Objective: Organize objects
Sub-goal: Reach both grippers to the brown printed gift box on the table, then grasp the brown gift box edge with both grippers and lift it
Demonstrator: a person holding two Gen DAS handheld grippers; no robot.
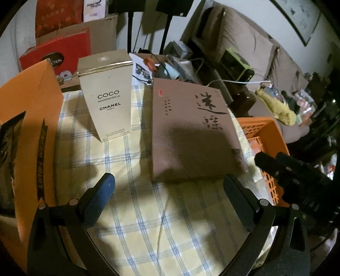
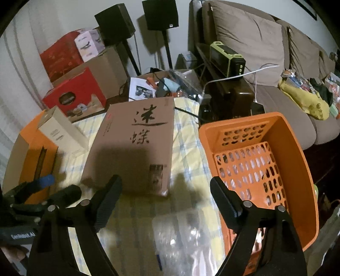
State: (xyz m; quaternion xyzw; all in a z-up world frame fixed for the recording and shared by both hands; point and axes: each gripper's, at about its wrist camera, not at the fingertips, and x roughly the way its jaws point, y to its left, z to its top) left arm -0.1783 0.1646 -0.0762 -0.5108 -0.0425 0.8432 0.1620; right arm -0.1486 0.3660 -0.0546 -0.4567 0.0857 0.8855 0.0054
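Flat brown cardboard box with black calligraphy (image 2: pixel 136 146) lies face-up on the checked-cloth worktop (image 1: pixel 148 223), long axis running away from both cameras, characters upright. Orange perforated plastic basket (image 2: pixel 282 152) sits just right of it, open and seemingly empty, likely the destination. Cream Chanel carton (image 1: pixel 106 106) stands left of the box. Left tool (image 1: pixel 167 186) and right tool (image 2: pixel 165 191) both spread apart, holding nothing.

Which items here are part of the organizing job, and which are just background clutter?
Job items:
- brown box with calligraphy
- Chanel box
- orange box
- orange basket, looks empty
- left tongs and right tongs, both open

Probably lying about:
- red cartons
- speakers on stands
- sofa
- green radio
- checked cloth
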